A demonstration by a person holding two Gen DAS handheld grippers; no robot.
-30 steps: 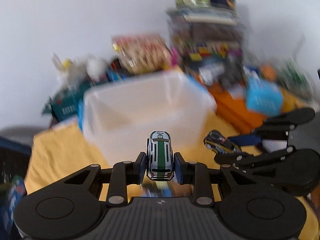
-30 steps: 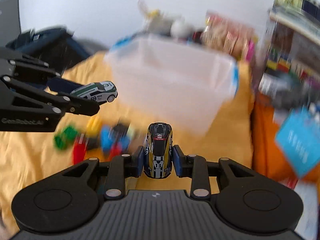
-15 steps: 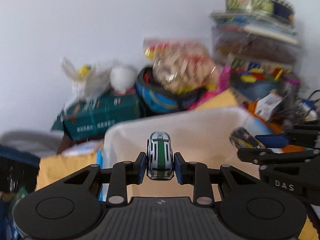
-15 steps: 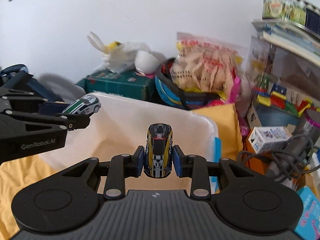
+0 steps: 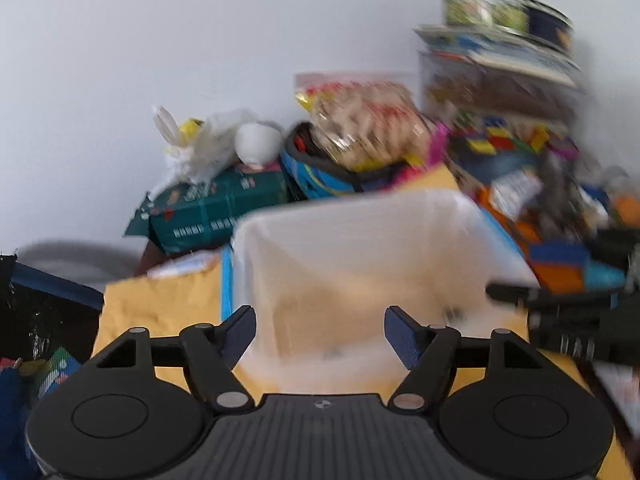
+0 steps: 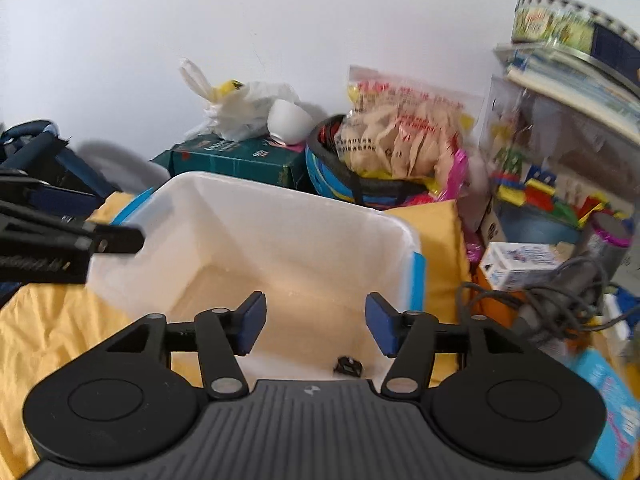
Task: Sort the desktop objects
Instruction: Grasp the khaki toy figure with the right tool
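Observation:
A translucent white plastic bin [image 5: 360, 216] [image 6: 280, 200] with blue clips stands on the yellow cloth in front of both grippers. My left gripper [image 5: 320, 336] is open and empty at the bin's near rim. My right gripper [image 6: 314, 326] is open and empty above the bin's near side. A small dark toy car [image 6: 349, 366] lies on the bin's floor just below the right gripper; only part of it shows. The left gripper also shows in the right wrist view [image 6: 100, 240], and the right gripper in the left wrist view [image 5: 540, 300]. The white and green toy car is not visible.
Behind the bin are a green box [image 6: 236, 158], a white plastic bag [image 6: 240, 108], a blue basket with a snack bag [image 6: 400, 136], and stacked boxes with a round tin [image 6: 560, 28]. Toy blocks [image 6: 532, 192], a small white box [image 6: 516, 264] and a grey cable [image 6: 560, 300] lie right.
Both grippers have opened and let go of their toy cars over the bin. The black and yellow car now lies on the bin floor.

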